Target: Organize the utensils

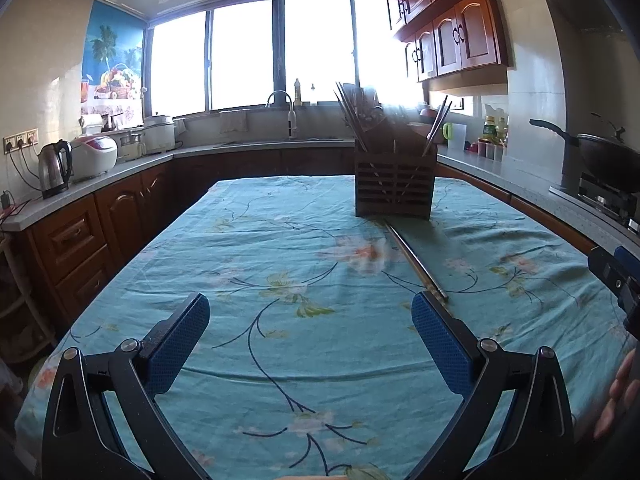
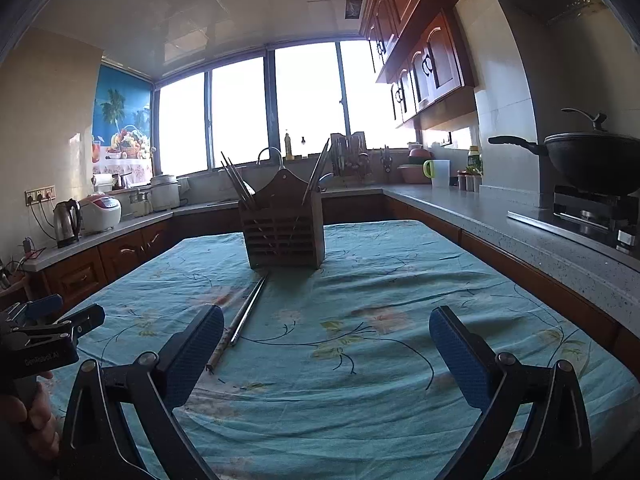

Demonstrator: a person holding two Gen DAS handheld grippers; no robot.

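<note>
Most chopsticks already stand in the wooden holder (image 2: pixel 283 227) at centre frame, but one pair (image 2: pixel 244 314) lies on the tabletop (image 2: pixel 400 280) below it, both tongs (image 1: pixel 310 344) (image 2: pixel 326 354) wide open, empty.

Left wrist view: looks forward between my left fingers (image 1: pixel 192 320), low over the tablecloth (image 1: pixel 280 240), facing the windows (image 1: pixel 248 48). Right wrist view: same heading, from further right, between my right fingers (image 2: pixel 204 332). Shared: wooden utensil holder (image 1: pixel 394 188) (image 2: pixel 285 236), loose chopsticks (image 1: pixel 416 264) (image 2: pixel 244 316), tablecloth (image 2: pixel 380 280), windows (image 2: pixel 308 92).
</note>
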